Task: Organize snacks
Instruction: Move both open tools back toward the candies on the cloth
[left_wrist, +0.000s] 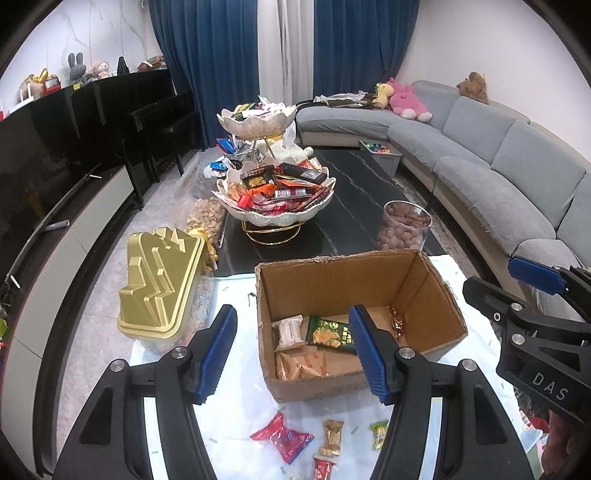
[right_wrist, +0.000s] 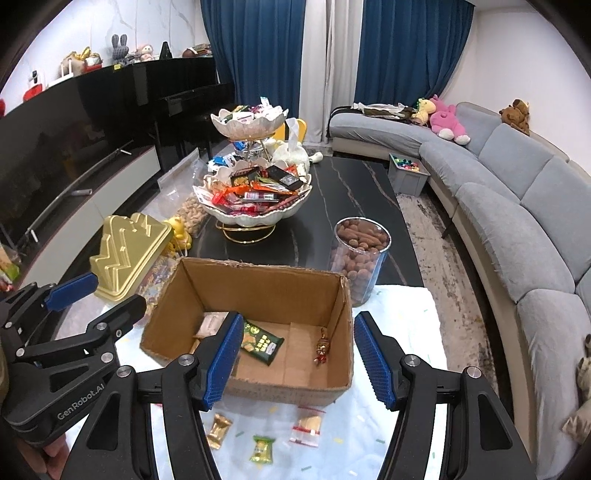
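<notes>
An open cardboard box (left_wrist: 436, 317) (right_wrist: 258, 288) stands on a white cloth. It holds a green cracker pack (left_wrist: 328, 332) (right_wrist: 260, 341), a white pack (left_wrist: 290, 330), an orange pack (left_wrist: 303, 363) and a red-gold candy (left_wrist: 397, 323) (right_wrist: 321, 349). Loose snacks lie on the cloth in front of the box: a red pack (left_wrist: 282, 437), a gold candy (left_wrist: 331, 437) (right_wrist: 218, 430), a green candy (left_wrist: 379, 435) (right_wrist: 263, 448) and a clear bag (right_wrist: 307, 430). My left gripper (left_wrist: 293, 354) is open and empty above the box's near edge. My right gripper (right_wrist: 295, 362) is open and empty over the box.
A two-tier white snack bowl (left_wrist: 277, 192) (right_wrist: 255, 192) stands on the black table (right_wrist: 354, 199). A gold-lidded container (left_wrist: 159, 280) (right_wrist: 127, 249) is left of the box, a glass jar of brown nuts (left_wrist: 404, 230) (right_wrist: 360, 254) behind it. A grey sofa (left_wrist: 498, 173) curves along the right.
</notes>
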